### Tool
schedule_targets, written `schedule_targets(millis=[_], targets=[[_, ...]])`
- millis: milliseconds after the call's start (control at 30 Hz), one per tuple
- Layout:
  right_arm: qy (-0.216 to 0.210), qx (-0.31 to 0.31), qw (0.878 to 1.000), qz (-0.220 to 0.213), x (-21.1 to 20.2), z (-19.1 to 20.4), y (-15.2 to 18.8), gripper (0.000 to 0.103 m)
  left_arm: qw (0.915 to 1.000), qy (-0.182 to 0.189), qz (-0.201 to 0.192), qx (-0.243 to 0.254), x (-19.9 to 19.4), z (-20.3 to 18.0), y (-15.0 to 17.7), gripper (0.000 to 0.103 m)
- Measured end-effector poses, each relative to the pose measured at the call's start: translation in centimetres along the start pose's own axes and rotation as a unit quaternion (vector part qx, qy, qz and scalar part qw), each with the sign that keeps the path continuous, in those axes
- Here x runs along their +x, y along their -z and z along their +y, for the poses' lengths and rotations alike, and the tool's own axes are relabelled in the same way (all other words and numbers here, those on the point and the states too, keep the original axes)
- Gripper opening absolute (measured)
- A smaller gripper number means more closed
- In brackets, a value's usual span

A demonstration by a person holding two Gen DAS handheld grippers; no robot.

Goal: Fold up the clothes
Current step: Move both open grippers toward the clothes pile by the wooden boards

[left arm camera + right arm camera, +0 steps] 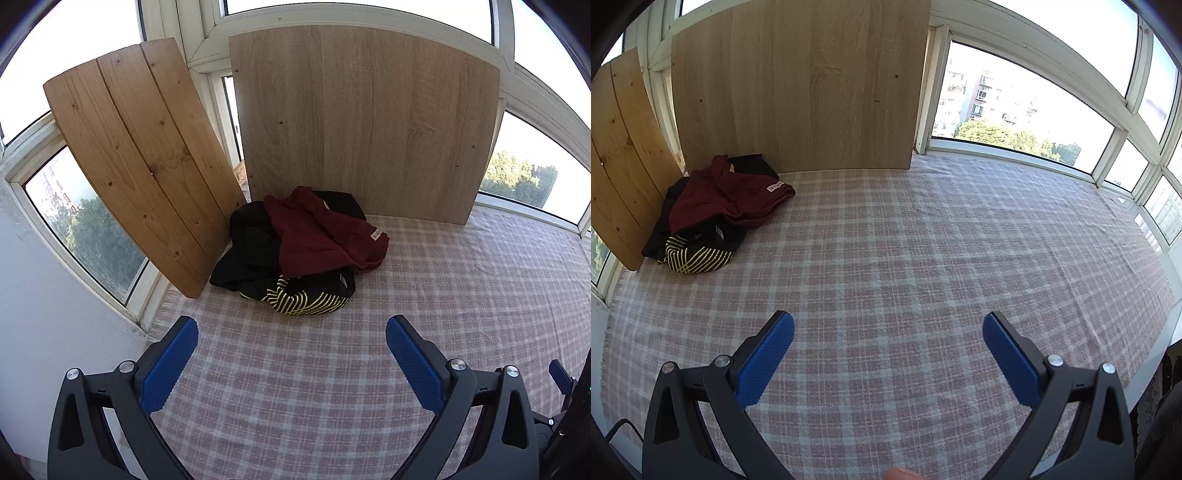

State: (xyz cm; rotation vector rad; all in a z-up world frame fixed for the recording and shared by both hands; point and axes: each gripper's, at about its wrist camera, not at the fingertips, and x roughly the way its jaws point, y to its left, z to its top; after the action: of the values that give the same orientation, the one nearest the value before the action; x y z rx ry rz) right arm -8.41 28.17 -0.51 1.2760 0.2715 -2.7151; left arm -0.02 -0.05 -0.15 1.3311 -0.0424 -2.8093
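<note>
Nothing folded yet. Clothes pile (pixel 291 251) heaped at the far left corner of the checked worktop (pixel 461 295), pressed close to two leaning boards — pine board (pixel 136 162) on its left, pale board (pixel 369 122) behind. On top, a maroon garment (pixel 317 236) with a small white label; beneath, black fabric and a black piece with yellow stripes (pixel 306 301) at the near edge. No clear long axis to the heap, just a rough mound.

Left gripper (pixel 291 338): jaws spread wide, empty, angled down, pile straight ahead and near. Right gripper (pixel 888 332): jaws likewise wide and empty, pile well off to its upper left, much farther away. Left hand plainly the nearer, then.

Probably the maroon garment first, since it lies uppermost — though how tangled it is with the black layers cannot be told from here.
</note>
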Motion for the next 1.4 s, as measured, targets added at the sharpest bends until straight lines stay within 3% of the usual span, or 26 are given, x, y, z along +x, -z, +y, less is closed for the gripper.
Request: schedule_targets(millis=[1233,1400], targets=[[-0.001,-0.005,1.000,0.003,1.4,0.1,-0.2,0.103,0.9998,-0.004,0.015,0.008,1.5,-0.9,-0.2,0.103],[-0.017,-0.009,1.000,0.003,2.9,1.1,0.0,0.103,0.9997,-0.014,0.021,0.003,2.5,0.0,0.2,0.103]])
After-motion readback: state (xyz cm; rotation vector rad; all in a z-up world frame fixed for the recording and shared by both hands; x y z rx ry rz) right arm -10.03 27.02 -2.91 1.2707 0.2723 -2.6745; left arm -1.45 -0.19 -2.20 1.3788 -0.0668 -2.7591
